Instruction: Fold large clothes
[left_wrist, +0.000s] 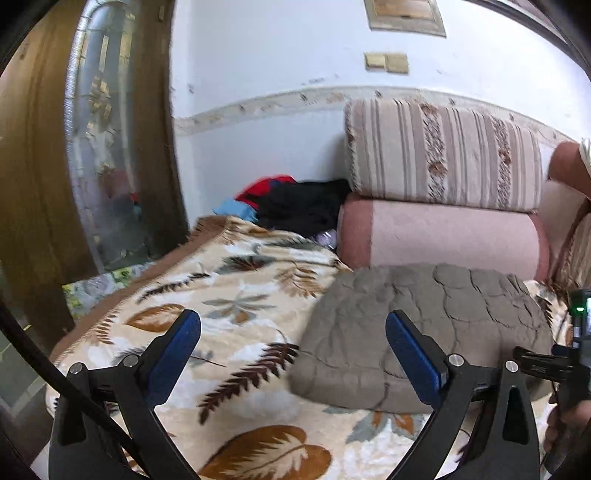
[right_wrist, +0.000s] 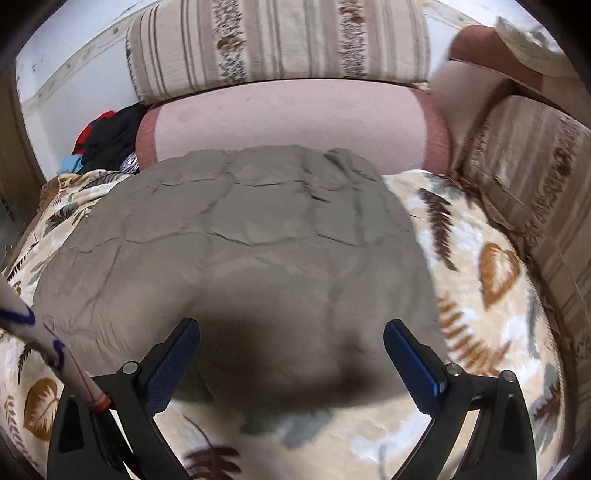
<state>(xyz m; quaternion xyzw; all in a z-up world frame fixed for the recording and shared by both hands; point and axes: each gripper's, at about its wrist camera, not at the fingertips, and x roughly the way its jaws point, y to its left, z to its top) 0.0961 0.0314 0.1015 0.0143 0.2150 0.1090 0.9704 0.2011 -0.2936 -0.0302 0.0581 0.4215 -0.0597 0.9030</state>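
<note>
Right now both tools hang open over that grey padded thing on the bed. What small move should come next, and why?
Probably lower the right tool onto the near edge of the grey quilted garment and close on it. Both tools are open and empty, the left tool sits off its left side, and the garment lies in a puffy bundle on the leaf-print blanket.

White wall (left_wrist: 280, 48) behind, crossed by a patterned border strip (left_wrist: 258, 105). Gold-toned switch plates (left_wrist: 386, 62) mounted high on it. Wooden door (left_wrist: 33, 177) at left with a frosted, ornamented glass panel (left_wrist: 110, 147). Low seating covered by a cream leaf-print blanket (left_wrist: 221, 295). Striped bolster cushion (left_wrist: 443, 155) stacked on a pink bolster (left_wrist: 443, 240) against the wall. Soft, even light.
</note>
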